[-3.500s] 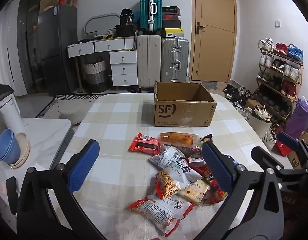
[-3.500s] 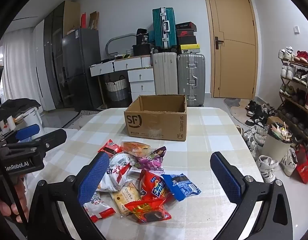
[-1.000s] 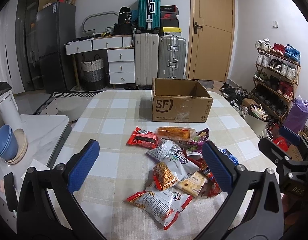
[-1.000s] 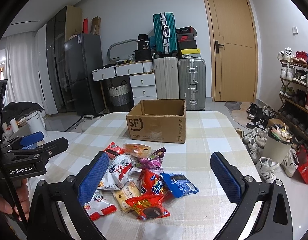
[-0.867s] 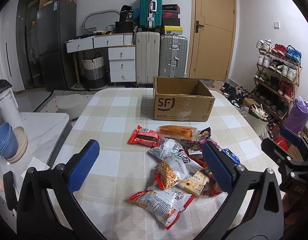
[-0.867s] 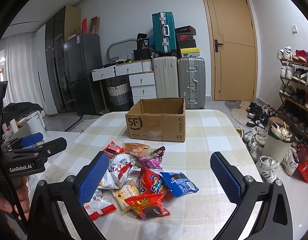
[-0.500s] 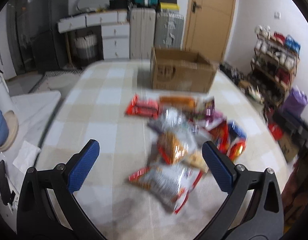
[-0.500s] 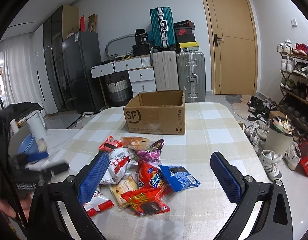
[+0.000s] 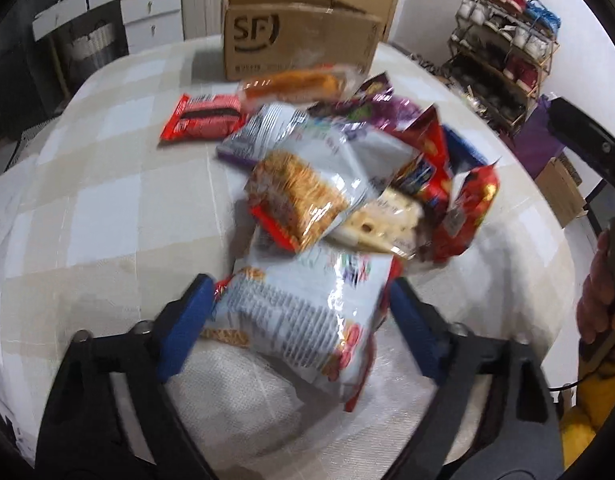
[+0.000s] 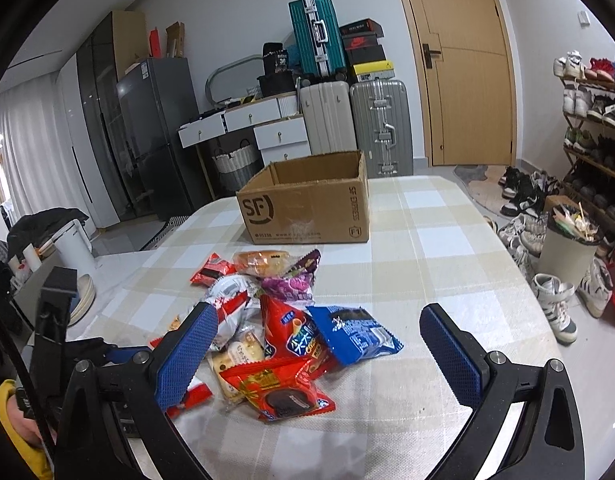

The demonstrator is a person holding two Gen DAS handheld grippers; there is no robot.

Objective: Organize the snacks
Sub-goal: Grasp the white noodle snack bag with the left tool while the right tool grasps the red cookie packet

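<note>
A pile of snack packets lies on the checked tablecloth [image 9: 107, 208] in front of an open cardboard SF box [image 9: 295, 36]. My left gripper [image 9: 303, 328] is low over the table, its jaws open around the nearest white and red snack bag [image 9: 299, 312], one blue pad on each side of it. I cannot tell whether the pads touch the bag. My right gripper [image 10: 319, 354] is open and empty, above a red cookie packet [image 10: 279, 392] and a blue packet [image 10: 353, 334]. The box also shows in the right wrist view [image 10: 307, 204].
A side table with stacked bowls [image 10: 83, 292] stands left of the table. A bin [image 10: 567, 248] and a shoe rack [image 10: 591, 120] are on the right. Suitcases [image 10: 355, 124] and a drawer unit [image 10: 263, 128] stand behind the box.
My left gripper has dropped and moved forward to the near end of the pile, and its jaws now straddle the white and red bag. My right gripper has hardly moved.
</note>
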